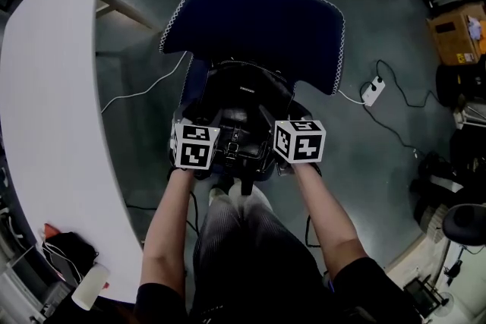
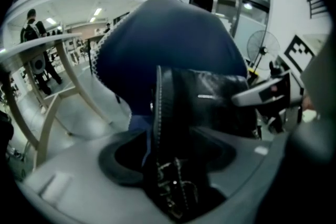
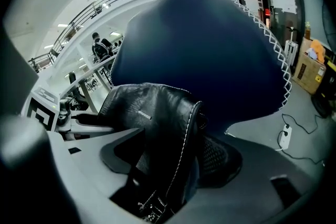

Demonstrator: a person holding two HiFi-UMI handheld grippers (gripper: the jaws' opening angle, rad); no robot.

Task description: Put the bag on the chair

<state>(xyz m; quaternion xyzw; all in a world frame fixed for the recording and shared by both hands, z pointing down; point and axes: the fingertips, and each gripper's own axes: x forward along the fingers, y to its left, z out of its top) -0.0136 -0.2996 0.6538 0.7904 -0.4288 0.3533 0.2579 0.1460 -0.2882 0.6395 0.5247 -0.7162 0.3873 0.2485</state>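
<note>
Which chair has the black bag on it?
The blue chair with the white-stitched back, in the middle of the head view: the black bag sits on its seat. The black stool at lower right stands far from the bag.

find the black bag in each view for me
Head view: bag at centre, just below the chair backrest.
Left gripper view: bag at centre, running down to the bottom edge.
Right gripper view: bag centre-left, lower half.
Shared landmark: the blue chair backrest behind it in all three.
</note>
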